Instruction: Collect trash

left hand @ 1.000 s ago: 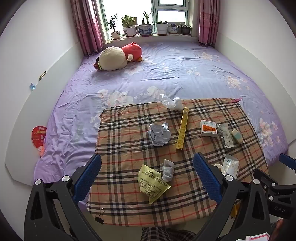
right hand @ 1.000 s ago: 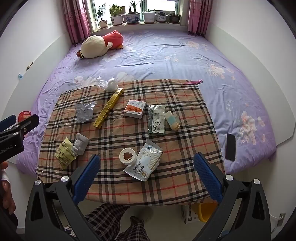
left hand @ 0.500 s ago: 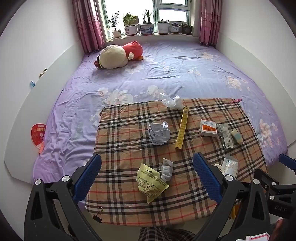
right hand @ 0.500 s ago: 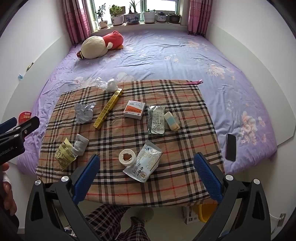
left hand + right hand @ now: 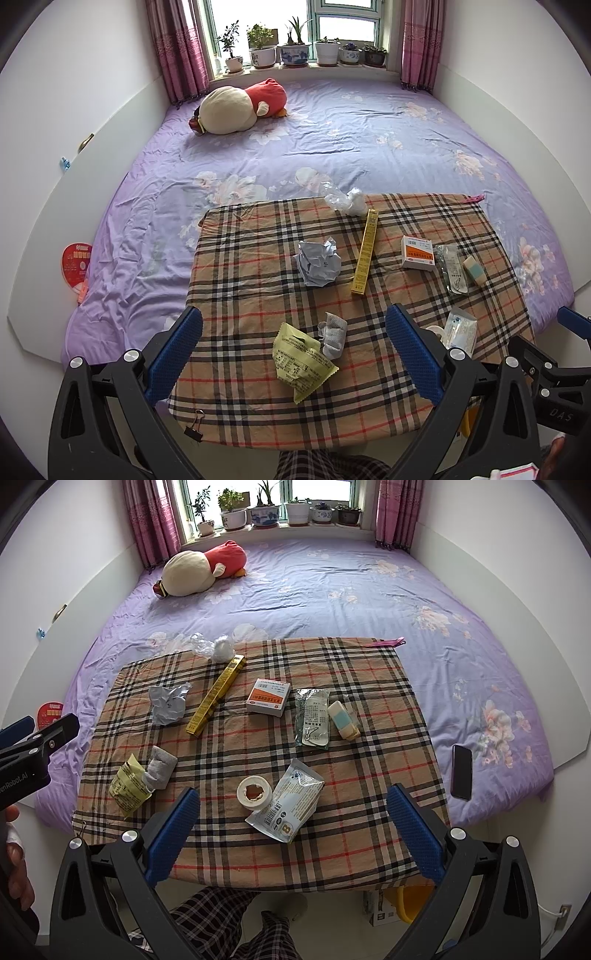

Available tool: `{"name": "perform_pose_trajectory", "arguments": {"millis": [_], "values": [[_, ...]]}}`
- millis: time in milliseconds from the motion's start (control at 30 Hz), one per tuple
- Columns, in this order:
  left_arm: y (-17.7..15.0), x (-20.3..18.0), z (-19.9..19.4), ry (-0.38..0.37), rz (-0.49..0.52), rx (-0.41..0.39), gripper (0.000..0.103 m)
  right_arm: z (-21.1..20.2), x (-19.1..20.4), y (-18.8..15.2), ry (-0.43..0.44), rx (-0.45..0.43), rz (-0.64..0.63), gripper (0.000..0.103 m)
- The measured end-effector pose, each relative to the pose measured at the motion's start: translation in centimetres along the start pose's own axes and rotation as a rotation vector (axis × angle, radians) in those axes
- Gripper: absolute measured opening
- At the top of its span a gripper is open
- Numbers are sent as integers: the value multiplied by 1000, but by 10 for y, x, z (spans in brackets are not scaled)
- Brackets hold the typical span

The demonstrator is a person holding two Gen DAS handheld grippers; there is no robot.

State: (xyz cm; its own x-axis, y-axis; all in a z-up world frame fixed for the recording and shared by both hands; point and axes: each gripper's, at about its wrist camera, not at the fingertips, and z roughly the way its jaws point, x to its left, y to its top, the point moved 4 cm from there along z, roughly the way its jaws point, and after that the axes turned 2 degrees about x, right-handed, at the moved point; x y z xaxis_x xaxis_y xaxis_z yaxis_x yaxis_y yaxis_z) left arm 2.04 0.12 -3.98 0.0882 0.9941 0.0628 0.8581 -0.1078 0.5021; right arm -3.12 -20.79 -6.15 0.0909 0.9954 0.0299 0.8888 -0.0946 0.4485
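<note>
Trash lies scattered on a plaid-covered table [image 5: 258, 266] [image 5: 369, 834]. Near its front left are a yellow wrapper [image 5: 299, 360] [image 5: 127, 786] and a grey wad [image 5: 333, 334] [image 5: 159, 768]. Further back lie crumpled grey paper [image 5: 317, 262] [image 5: 168, 703], a long yellow box [image 5: 365, 251] [image 5: 216, 699], an orange-white box [image 5: 418, 253] [image 5: 267, 701] and clear plastic [image 5: 341, 199] [image 5: 212, 646]. A tape roll [image 5: 254, 792] and a white pouch [image 5: 288, 806] sit near the front. My left gripper [image 5: 293, 345] and right gripper [image 5: 293, 825] hover open above the near edge, holding nothing.
A flat packet [image 5: 314, 716] and a small pale block [image 5: 343, 719] lie right of centre. Behind the table spreads a purple bed [image 5: 332, 140] with a plush toy [image 5: 240, 107]. A phone [image 5: 461, 771] rests on the bed's right edge. A yellow bin [image 5: 413, 902] shows under the table.
The left view has drifted back and slightly up, so the table sits a little lower and further off. The right view has barely shifted. No item has moved.
</note>
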Motion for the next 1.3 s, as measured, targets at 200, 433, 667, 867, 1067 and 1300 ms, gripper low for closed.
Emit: {"name": "perform_pose_trajectory", "arguments": {"millis": [200,433,667,867,1067,1300], "values": [[-1,-1,0,-1,2,1,99,0,0,0,1,1,1,100],[-1,-1,0,-3,2,3,99,0,1,-1,1,1,1,100],[-1,-1,0,-2,1,3,99,0,2,-1,1,1,1,100],[-1,-1,1,-1,2,3,99,0,2,-1,1,2,1,100],[-2,-1,1,-3,2,4,99,0,2,-1,2,2,2,100],[-1,-1,1,-3,2,4,99,0,3,-1,1,2,0,100]]}}
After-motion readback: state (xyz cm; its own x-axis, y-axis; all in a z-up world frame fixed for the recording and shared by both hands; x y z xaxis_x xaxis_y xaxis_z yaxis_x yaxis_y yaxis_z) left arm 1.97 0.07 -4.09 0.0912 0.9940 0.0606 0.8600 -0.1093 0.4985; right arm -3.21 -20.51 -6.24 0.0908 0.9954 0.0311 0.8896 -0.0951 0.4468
